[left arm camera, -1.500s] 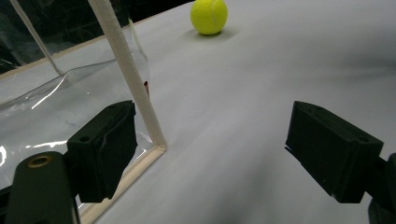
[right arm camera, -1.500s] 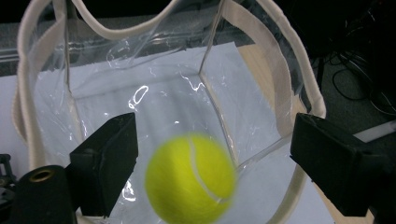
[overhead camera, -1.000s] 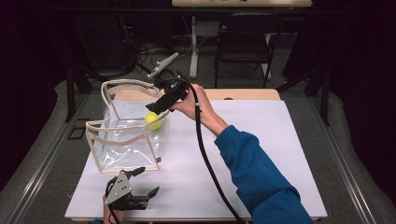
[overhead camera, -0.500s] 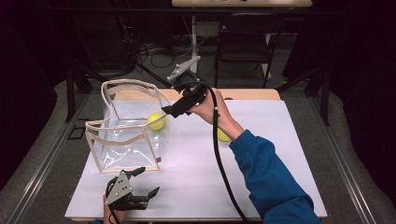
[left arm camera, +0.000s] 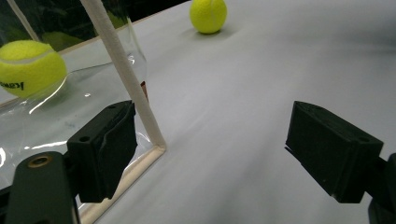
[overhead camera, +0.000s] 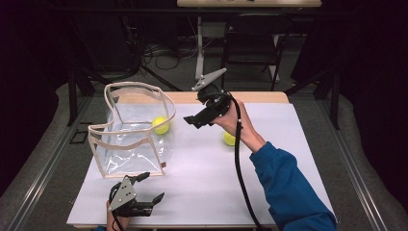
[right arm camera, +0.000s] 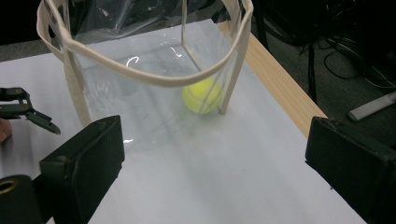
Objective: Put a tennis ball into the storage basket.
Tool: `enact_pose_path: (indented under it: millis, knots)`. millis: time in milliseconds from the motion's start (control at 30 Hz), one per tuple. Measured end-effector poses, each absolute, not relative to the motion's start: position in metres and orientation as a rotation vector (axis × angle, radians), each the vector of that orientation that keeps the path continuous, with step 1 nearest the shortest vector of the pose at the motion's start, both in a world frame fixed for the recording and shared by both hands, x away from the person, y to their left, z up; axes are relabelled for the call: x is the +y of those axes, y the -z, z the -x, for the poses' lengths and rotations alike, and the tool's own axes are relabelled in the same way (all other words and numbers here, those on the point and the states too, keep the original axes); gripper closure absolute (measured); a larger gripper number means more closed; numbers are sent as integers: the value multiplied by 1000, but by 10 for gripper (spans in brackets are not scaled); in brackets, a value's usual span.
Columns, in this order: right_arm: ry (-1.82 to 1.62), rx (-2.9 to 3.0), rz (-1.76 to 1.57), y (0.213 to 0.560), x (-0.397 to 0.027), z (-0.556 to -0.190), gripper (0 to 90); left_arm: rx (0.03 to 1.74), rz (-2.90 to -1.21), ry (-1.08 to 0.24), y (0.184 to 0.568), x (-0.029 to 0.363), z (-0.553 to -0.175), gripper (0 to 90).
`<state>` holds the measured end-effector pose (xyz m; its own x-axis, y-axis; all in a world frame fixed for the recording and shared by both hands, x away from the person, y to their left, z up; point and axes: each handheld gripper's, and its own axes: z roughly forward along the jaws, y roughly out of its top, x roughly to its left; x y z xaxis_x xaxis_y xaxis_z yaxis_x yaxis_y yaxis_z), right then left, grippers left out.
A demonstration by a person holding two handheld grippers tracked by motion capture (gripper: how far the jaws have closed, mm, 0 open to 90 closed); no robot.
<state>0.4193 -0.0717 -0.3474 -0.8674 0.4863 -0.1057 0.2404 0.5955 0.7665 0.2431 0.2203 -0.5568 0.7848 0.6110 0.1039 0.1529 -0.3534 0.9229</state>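
A clear plastic bag with beige trim stands open on the white table. A yellow tennis ball lies inside it against the right wall, and I see this ball through the plastic. A second tennis ball rests on the table under my right wrist. My right gripper hovers just right of the bag, open and with nothing between its jaws, pointing at the bag. My left gripper rests open at the front edge, one jaw beside the bag's front corner trim.
A wooden strip borders the table's far edge, beyond the white sheet. Behind it are dark floor, cables and chair legs. The right gripper's cable hangs along the blue sleeve.
My right gripper has pulled back to the right from over the bag's mouth, uncovering the second ball on the table. The ball in the bag and my left gripper stay put.
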Motion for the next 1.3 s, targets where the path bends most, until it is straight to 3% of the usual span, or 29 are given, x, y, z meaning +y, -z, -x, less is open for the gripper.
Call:
enact_pose_path:
  millis: [1300]
  knots:
    - [-1080,2545,-712,406,-136,-399,40,577,-1909,-540,557,220,-243,159]
